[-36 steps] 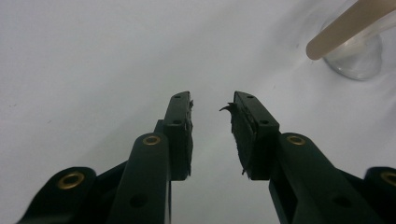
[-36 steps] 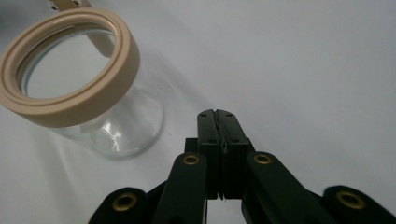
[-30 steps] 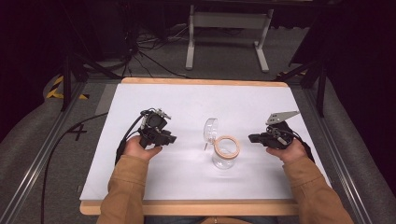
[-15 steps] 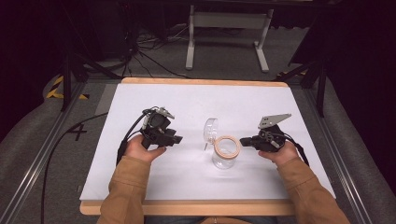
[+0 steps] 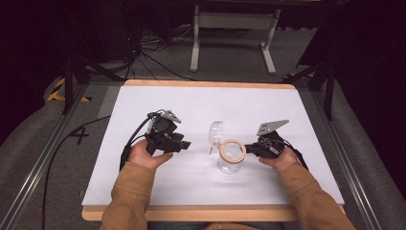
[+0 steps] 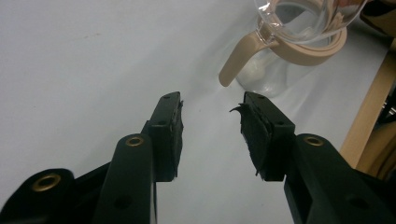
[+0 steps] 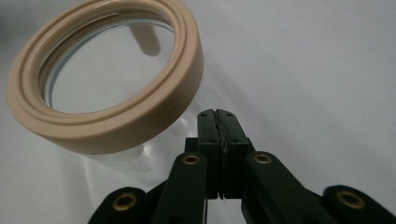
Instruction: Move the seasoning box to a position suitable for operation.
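A clear glass jar [image 5: 231, 162] with a beige rim ring [image 5: 232, 149] stands upright mid-table. Its clear hinged lid [image 5: 216, 131] is swung open on the far-left side. My right gripper [image 5: 248, 149] is shut with nothing in it. Its tips [image 7: 218, 115] sit just right of the jar, under the beige ring [image 7: 116, 126]; I cannot tell if they touch the glass. To the jar's left, a short gap away, my left gripper [image 5: 186, 144] is open and empty. In the left gripper view, the jar [image 6: 261, 81] and its beige tab [image 6: 236, 63] lie beyond the open gripper [image 6: 211, 105].
The white table top [image 5: 201, 103] has a wooden edge [image 5: 210, 84] all round. Behind it, a metal stand [image 5: 233, 21] and cables lie on the dark floor. A black cable [image 5: 57, 158] trails off the table's left side.
My right gripper has moved left, from well clear of the jar to right beside its rim. The left gripper has barely shifted.
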